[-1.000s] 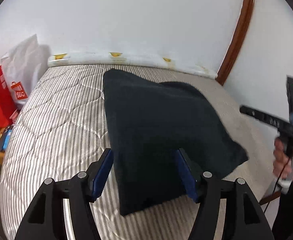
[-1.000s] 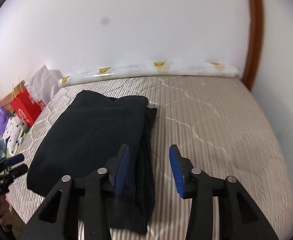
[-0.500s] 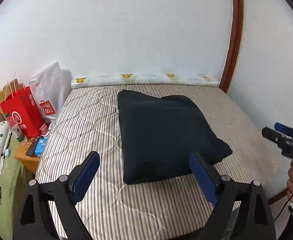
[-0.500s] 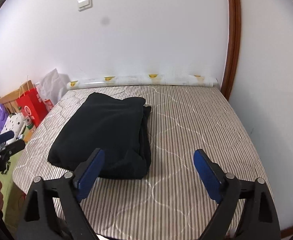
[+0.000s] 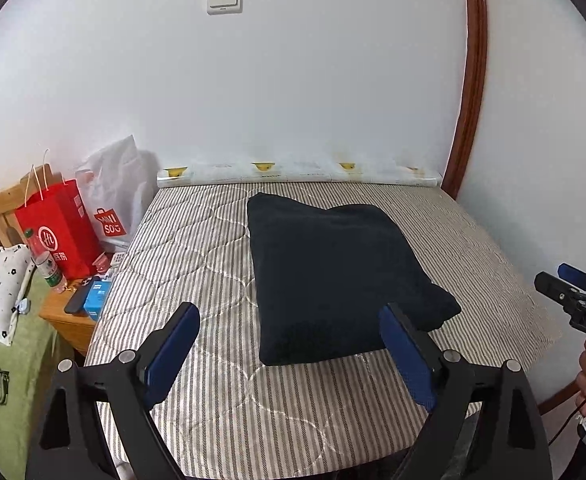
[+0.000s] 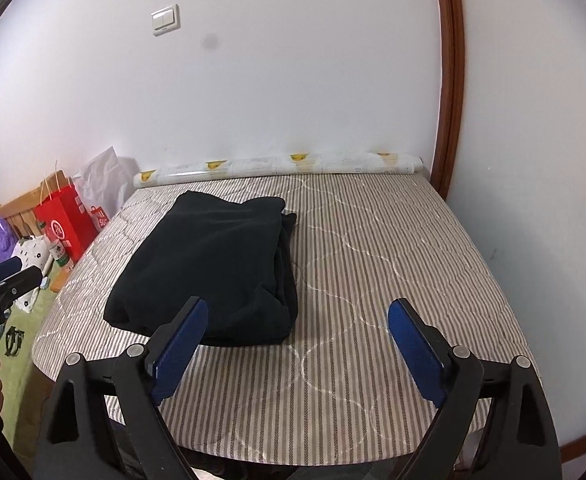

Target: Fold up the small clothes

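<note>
Two black grippers with blue pads, the left gripper and the right gripper, have their jaws spread wide and hold nothing. Beyond them, the folded dark navy fleece garment lies flat on the grey striped quilted mattress, touching neither tool. A red paper bag stands beside the bed.

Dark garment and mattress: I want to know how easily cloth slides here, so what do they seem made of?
The dark garment looks like thick, matte fleece or knit, with a fuzzy surface and soft folds. The mattress looks like quilted woven fabric, striped and stitched in curves.
</note>
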Demonstrator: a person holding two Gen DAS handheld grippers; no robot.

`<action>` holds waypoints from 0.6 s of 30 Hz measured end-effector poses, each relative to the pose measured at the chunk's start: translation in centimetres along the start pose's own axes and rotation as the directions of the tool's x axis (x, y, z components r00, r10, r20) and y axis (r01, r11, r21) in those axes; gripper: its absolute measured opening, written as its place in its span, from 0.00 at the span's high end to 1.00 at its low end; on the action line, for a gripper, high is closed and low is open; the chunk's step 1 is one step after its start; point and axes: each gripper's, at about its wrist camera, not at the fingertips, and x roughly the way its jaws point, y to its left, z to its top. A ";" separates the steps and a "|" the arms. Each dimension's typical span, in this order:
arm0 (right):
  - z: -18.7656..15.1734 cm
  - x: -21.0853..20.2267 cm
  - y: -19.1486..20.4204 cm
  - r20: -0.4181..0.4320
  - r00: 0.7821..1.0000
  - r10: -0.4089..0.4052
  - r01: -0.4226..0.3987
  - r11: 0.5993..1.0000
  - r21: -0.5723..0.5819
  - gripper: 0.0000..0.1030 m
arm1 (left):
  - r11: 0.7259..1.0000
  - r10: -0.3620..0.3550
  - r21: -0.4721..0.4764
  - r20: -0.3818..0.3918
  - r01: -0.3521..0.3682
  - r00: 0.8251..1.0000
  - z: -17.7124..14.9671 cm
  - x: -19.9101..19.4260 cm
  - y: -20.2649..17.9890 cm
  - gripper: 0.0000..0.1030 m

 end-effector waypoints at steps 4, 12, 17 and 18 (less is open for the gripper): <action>-0.2 -0.5 -0.1 0.002 1.000 0.003 -0.003 1.000 0.001 0.12 | 1.000 -0.004 -0.004 0.000 0.004 1.000 0.0 0.0 0.0 0.12; -0.3 -1.1 0.1 0.010 1.000 0.009 -0.009 1.000 -0.004 0.12 | 1.000 -0.007 -0.003 0.008 0.007 1.000 -0.2 -0.5 -0.3 0.12; -0.4 -1.5 0.1 0.017 1.000 0.018 -0.018 1.000 -0.001 0.12 | 1.000 -0.006 -0.002 0.009 0.006 1.000 -0.2 -0.5 -0.3 0.12; -0.3 -1.6 0.2 0.018 1.000 0.019 -0.019 1.000 -0.003 0.12 | 1.000 -0.009 -0.005 0.008 0.009 1.000 -0.2 -0.5 -0.2 0.12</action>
